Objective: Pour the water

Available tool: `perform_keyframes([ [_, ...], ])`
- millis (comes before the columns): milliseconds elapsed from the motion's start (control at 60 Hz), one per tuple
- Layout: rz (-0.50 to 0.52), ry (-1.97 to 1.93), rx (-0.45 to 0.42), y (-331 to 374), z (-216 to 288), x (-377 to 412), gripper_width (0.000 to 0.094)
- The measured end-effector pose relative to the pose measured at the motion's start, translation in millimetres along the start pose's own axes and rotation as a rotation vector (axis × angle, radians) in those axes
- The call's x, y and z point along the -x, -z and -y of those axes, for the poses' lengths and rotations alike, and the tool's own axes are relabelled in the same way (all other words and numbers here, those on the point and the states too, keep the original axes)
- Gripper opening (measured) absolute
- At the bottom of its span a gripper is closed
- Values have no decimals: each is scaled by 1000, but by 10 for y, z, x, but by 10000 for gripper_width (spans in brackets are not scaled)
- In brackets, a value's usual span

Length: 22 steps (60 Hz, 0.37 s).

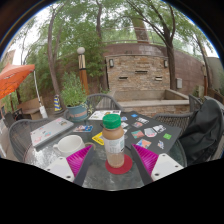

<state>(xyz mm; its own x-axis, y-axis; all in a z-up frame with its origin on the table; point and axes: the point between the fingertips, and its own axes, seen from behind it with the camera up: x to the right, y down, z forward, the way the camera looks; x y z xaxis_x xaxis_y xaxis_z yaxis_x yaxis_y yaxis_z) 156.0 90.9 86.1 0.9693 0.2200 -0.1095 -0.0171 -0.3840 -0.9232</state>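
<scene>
A clear plastic bottle (114, 142) with a green cap and an orange-and-white label stands upright on a red coaster (121, 165) on a grey round table (100, 172). My gripper (111, 162) is open, its magenta pads (62, 163) set wide at either side. The bottle stands between the fingers with a gap on each side. A white bowl (70, 144) sits just left of the bottle, beyond the left finger.
Coloured cards and small items (150, 132) lie scattered on the table beyond the bottle. A laptop-like grey object (48, 131) lies at the left. A potted plant (74, 98) stands at the far side. Metal chairs ring the table; a dark bag (202, 130) hangs at right.
</scene>
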Motion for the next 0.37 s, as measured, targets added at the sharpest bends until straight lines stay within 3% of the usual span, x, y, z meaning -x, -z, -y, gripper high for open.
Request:
perform_keyframes([
  [250, -131, -39, 50, 1656, 63, 624, 830],
  [367, -184, -77, 33, 2429, 189, 1011, 831],
])
